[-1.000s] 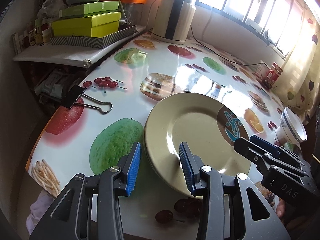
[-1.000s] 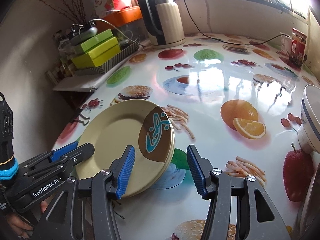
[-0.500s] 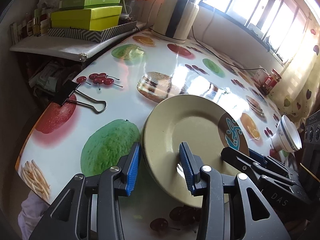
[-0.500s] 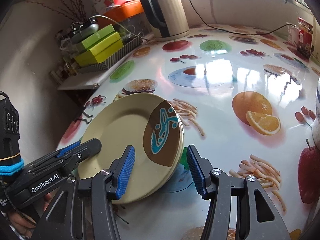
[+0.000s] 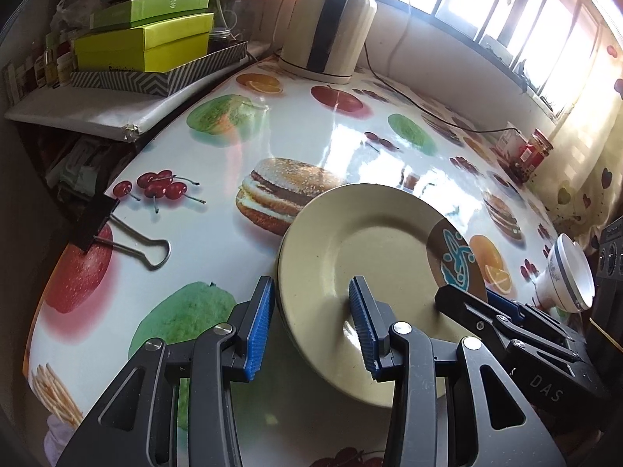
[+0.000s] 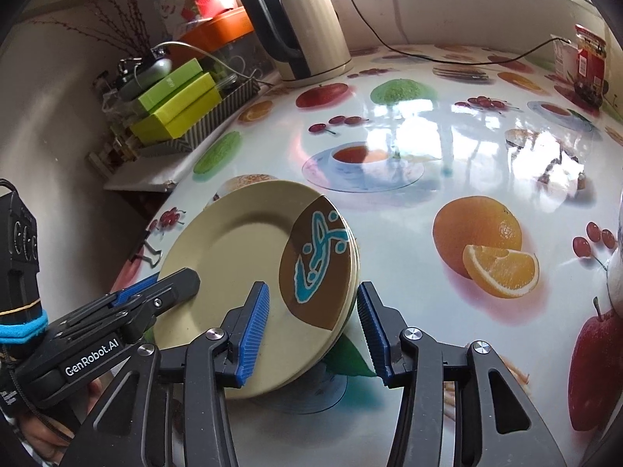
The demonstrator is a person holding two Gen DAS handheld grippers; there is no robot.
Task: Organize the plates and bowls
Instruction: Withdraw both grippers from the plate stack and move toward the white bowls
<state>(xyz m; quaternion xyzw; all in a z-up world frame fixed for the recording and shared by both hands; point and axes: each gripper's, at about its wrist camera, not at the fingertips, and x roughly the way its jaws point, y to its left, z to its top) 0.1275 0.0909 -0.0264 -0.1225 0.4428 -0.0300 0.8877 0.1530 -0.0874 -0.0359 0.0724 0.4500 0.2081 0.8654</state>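
Note:
A stack of cream plates with a brown and blue patch lies on the fruit-print table; it also shows in the right wrist view. My left gripper is open, its jaws straddling the stack's left rim. My right gripper is open, its jaws straddling the stack's right rim by the brown patch. Each gripper shows in the other's view. A white bowl with a dark stripe lies on its side to the right of the plates.
A kettle stands at the back. Green boxes sit in a patterned tray on a side shelf. A binder clip lies at the table's left edge. A red jar stands at the far right.
Both grippers have stayed around the plate stack, jaws open. The stack appears tilted and raised a little, and the views have shifted slightly closer to the table.

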